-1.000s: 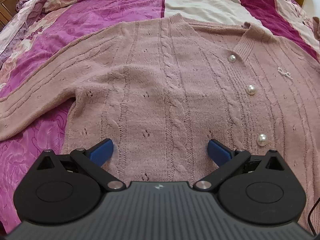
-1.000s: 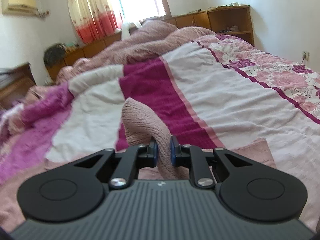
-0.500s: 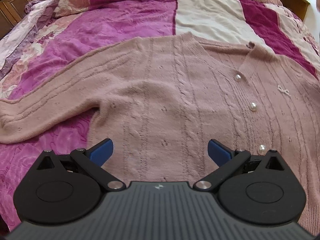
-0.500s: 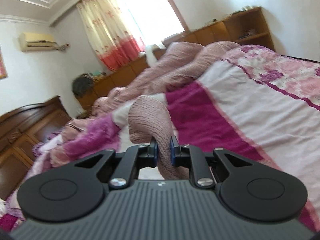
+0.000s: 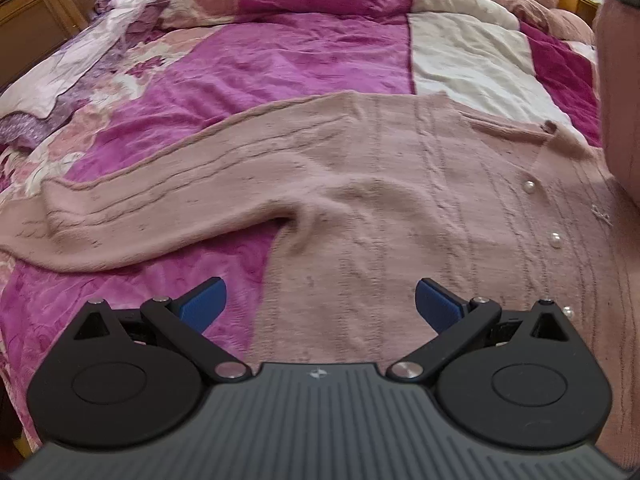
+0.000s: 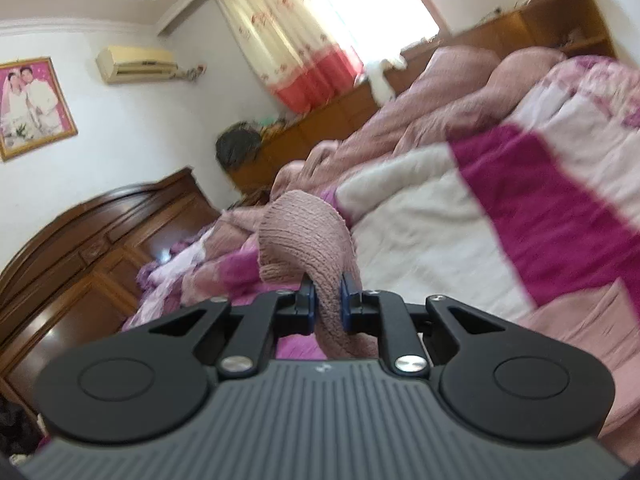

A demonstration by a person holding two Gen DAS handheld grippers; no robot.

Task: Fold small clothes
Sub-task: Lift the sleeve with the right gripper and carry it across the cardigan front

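A dusty-pink cable-knit cardigan (image 5: 400, 208) with pearl buttons (image 5: 530, 187) lies spread front-up on the bed, one sleeve (image 5: 160, 208) stretched out to the left. My left gripper (image 5: 320, 306) hovers above its lower body, jaws wide open and empty. In the right wrist view my right gripper (image 6: 327, 300) is shut on the ribbed cuff of the other sleeve (image 6: 308, 232), which is lifted off the bed and arches over the fingers. That raised sleeve (image 5: 618, 80) hangs blurred along the right edge of the left wrist view.
The bed carries a magenta, white and floral quilt (image 5: 300, 52), with bunched pink bedding (image 6: 420, 112) at the far end. A dark wooden headboard (image 6: 100, 240), wooden cabinets (image 6: 520, 32) and a curtained window (image 6: 320, 20) ring the bed.
My right gripper rose and swung left, carrying the sleeve cuff up off the bed. My left gripper drew back and left, so more of the spread sleeve shows.
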